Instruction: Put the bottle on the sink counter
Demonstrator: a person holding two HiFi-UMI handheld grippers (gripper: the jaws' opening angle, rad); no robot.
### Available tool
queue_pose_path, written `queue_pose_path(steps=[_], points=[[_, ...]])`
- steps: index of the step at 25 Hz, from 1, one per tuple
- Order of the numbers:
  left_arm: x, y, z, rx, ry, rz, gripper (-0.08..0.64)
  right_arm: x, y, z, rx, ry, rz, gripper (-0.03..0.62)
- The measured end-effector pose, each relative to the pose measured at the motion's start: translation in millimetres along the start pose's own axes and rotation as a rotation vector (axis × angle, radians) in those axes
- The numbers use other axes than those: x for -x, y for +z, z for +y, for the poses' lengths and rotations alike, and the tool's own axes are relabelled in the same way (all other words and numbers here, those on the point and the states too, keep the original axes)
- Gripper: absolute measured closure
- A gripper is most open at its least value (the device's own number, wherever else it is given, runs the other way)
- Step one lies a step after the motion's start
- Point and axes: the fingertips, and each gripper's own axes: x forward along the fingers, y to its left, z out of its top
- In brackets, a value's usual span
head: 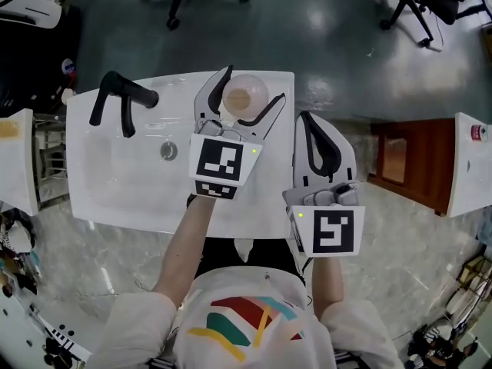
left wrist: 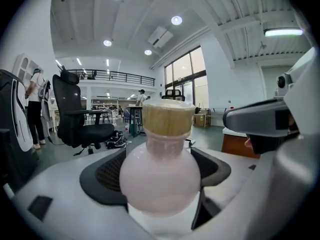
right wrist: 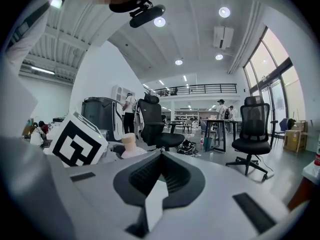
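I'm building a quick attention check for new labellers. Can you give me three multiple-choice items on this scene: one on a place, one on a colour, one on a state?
1. Where is the bottle?
A) in the basin by the drain
B) between the left gripper's jaws, at the far right corner of the sink
C) on the floor

2. What colour is the bottle's cap?
A) tan
B) blue
C) black

3. How do the jaws of the right gripper stand?
A) clamped on the faucet
B) together, with nothing between them
C) wide apart around the bottle

Answers:
1 B: the head view shows it held there.
2 A: the left gripper view shows a tan cap on a pale pink body.
3 B: its own view shows the jaws met and empty.
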Motion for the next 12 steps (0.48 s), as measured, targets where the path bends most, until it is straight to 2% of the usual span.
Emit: queue_pose_path(steps=[12], points=[[-35, -46, -5, 0.042, -0.030, 0.093, 0.172, 1, -39, -10, -0.027, -0.025, 0.083, 0.580]])
